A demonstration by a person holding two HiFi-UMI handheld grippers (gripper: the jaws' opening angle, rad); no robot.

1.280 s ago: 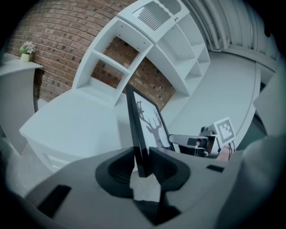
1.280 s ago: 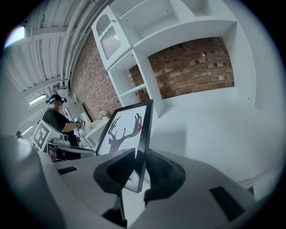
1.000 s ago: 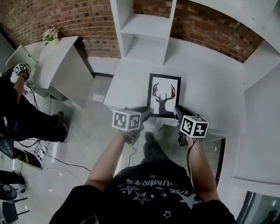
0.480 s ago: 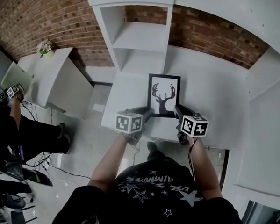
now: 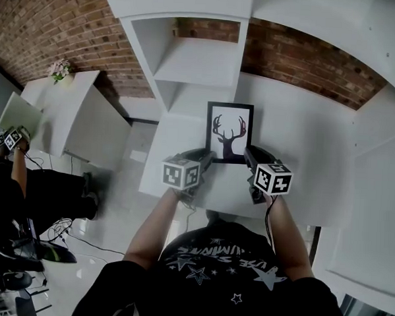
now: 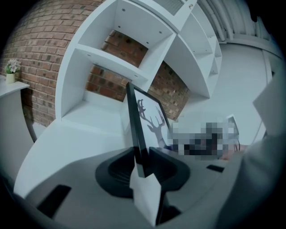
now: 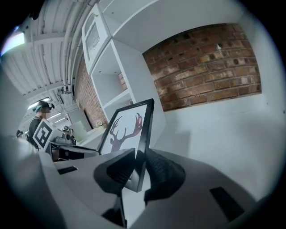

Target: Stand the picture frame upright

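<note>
Black picture frame [image 5: 229, 132] with a deer print, held above the white desk [image 5: 303, 159], its left edge clamped by the left gripper [image 5: 207, 158], its right edge clamped by the right gripper [image 5: 249, 154], white shelf unit [image 5: 196, 61] behind, backed by a brick wall [image 5: 53, 21]

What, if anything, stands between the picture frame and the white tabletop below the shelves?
Nothing visible does. The left gripper and right gripper clamp the picture frame by its side edges, upright over the white tabletop. The surface around the frame shows no other thing in any view.
</note>
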